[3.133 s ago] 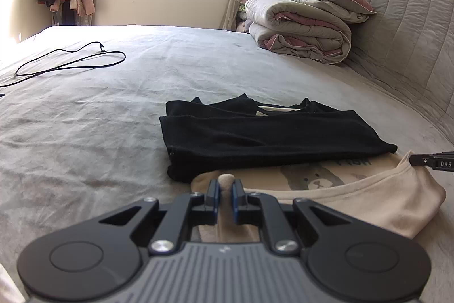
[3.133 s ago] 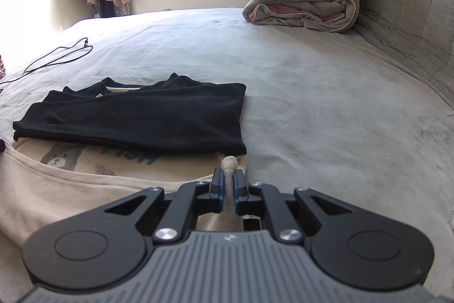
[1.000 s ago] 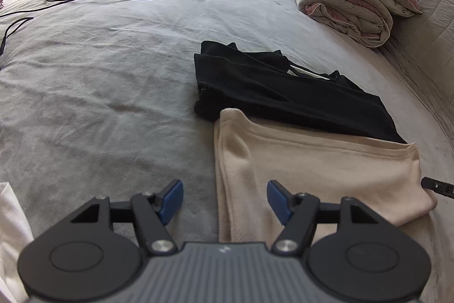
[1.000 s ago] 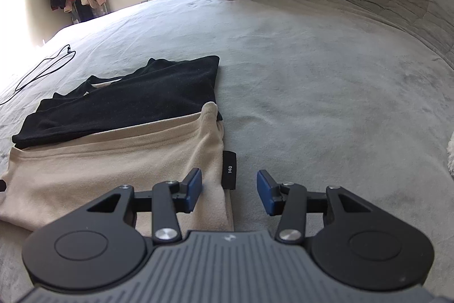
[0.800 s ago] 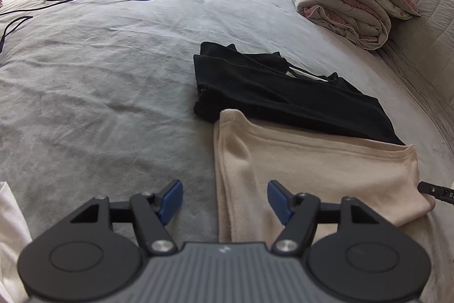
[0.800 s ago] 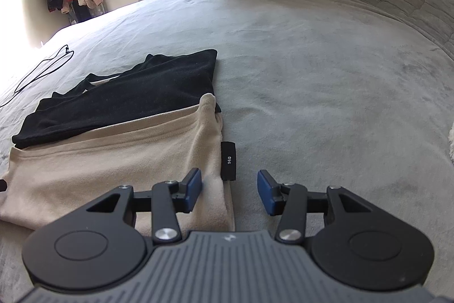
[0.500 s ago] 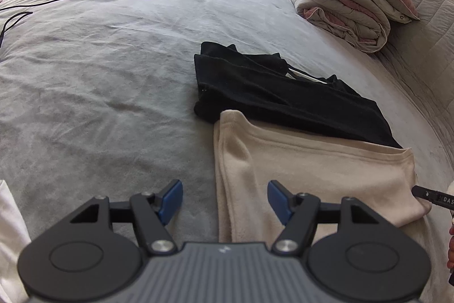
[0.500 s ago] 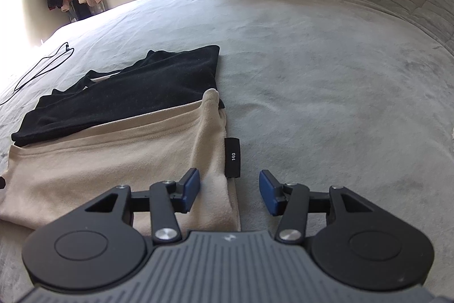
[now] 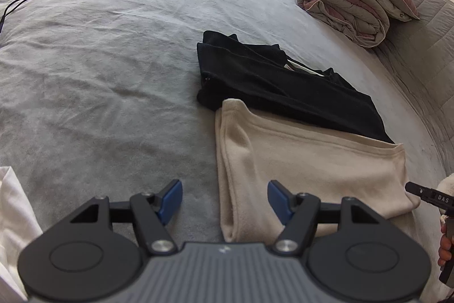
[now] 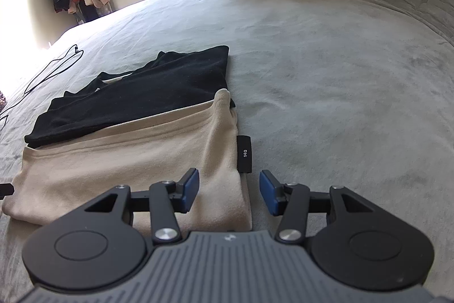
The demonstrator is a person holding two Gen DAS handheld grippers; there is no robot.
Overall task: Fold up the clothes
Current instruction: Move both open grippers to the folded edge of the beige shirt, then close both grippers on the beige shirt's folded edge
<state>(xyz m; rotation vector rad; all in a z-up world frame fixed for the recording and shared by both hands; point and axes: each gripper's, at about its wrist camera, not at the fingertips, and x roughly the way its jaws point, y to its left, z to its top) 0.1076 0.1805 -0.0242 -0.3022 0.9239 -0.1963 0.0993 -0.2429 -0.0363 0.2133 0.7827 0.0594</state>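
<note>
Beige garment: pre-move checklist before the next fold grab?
1. Left hand-held gripper open, nothing held: ok.
2. Right hand-held gripper open, nothing held: ok.
3. Beige garment lies flat, folded over, its far edge over the black sleeve: ok.
4. Near corners within the jaws' line: left corner and right corner both sit between the fingers: ok.
5. Black size tag sticks out at the right edge, could get pinched: not ok.
6. Layers aligned underneath: cannot tell.

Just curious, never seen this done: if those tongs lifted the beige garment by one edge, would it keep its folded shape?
Probably not. The beige garment looks soft and fleecy, so it would likely droop. Its loose folded layers would probably fall open.
</note>
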